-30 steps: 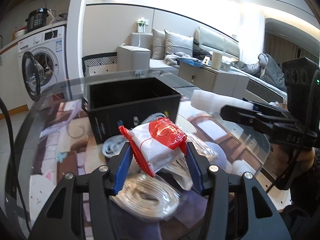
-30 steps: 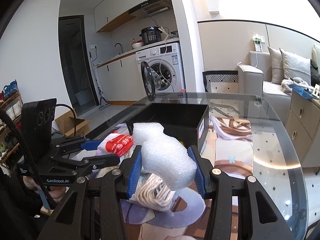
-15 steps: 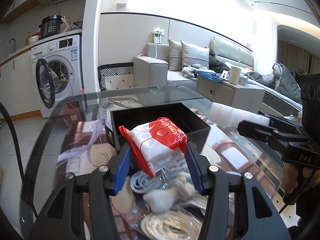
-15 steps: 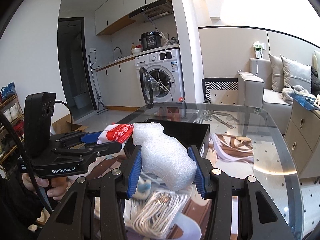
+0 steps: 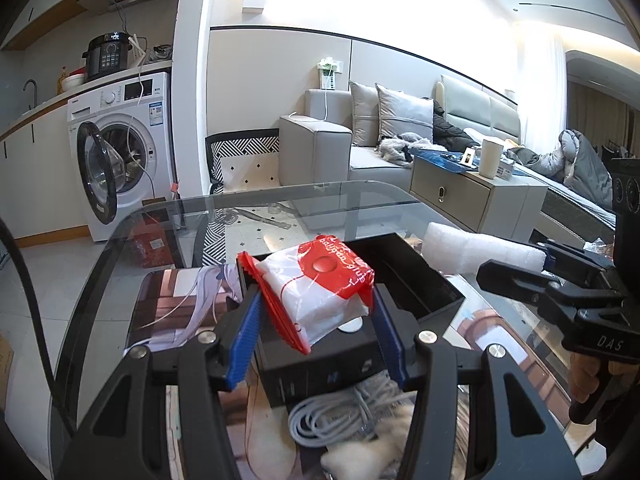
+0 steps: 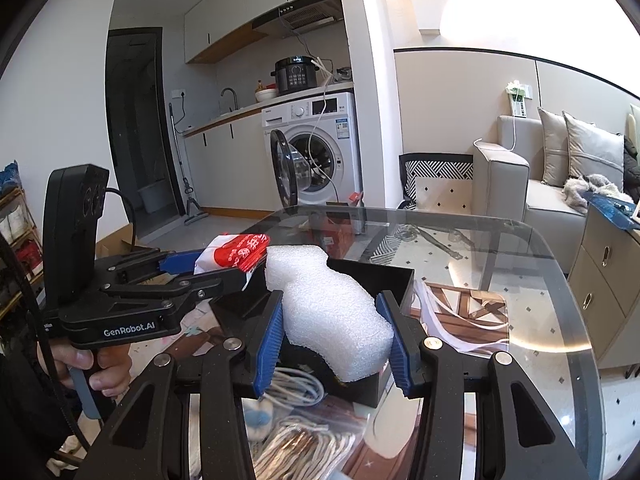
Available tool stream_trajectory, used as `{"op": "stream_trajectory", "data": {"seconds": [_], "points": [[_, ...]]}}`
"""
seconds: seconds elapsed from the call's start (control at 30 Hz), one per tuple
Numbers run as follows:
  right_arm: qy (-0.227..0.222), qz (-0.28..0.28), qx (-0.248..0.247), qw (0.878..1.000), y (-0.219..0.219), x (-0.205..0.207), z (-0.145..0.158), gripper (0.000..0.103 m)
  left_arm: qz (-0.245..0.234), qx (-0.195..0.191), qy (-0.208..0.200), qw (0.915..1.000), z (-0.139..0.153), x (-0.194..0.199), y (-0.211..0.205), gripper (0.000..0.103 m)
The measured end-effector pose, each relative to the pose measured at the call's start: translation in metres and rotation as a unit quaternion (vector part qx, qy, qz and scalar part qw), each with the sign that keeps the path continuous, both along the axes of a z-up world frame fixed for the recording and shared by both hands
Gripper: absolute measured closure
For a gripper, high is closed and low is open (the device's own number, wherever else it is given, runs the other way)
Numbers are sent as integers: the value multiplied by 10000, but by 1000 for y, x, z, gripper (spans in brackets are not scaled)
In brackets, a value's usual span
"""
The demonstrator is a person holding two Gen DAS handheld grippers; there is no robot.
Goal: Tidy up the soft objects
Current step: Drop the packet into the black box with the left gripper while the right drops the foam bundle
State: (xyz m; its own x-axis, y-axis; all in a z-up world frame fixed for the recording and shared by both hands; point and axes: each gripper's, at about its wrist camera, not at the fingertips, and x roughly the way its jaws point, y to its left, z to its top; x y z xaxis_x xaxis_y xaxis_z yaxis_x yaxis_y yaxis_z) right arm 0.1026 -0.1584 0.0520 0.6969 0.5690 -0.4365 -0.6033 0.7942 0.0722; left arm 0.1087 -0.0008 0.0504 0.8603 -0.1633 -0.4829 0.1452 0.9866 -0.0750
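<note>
Glass table (image 5: 120, 248) carries everything; the open black box (image 6: 394, 280) sits mid-table with loose clutter in front of it: coiled grey cable (image 5: 340, 412), bagged rope bundle (image 6: 304, 448).

Step in hand: transport. Both items are gripped and carried over the box, neither released.

Left gripper (image 5: 316, 332) is clamped on the red-and-white tissue pack (image 5: 320, 288), blue pads pressing its two sides. Pack hangs over the near-left part of the box, above the rim. Its long axis runs roughly along the gripper's pointing line, tilted up away from the camera, crimped red end seal nearest the left pad, printed red face up.

Right gripper (image 6: 334, 332) is closed on the white foam block (image 6: 328, 304), held at its wider near end. Block's long axis points forward and up-left, narrower end out over the box opening.

Next move, my guess: lower each item inside the walls, then open. Needs clearance, since the two grippers sit close side by side over one box. Probably drop one at a time.
</note>
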Motion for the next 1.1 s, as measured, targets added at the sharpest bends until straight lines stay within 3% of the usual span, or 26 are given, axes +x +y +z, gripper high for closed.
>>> {"op": "stream_trajectory", "data": {"seconds": [0.6,0.7,0.87,0.9,0.97,1.0,1.1], "points": [[262,-15,-300,9992,26,55,-24,56,-8,-16,404,9992,-19,52,5,50],[240,28,-315,9992,29,58,-25,50,-65,-16,448,9990,-21,54,4,46],[243,-48,-331,9991,25,58,-26,48,-136,14,425,9990,-20,51,3,43],[244,-70,-333,9991,23,56,-26,46,-149,29,429,9990,-21,49,3,43],[239,-141,-307,9991,18,52,-24,31,-157,59,430,9989,-20,45,2,38],[230,-158,-264,9993,15,49,-23,29,-156,58,416,9990,-19,43,2,35],[205,-190,-227,9994,9,39,-21,15,-88,43,344,9994,-16,33,5,19]]}}
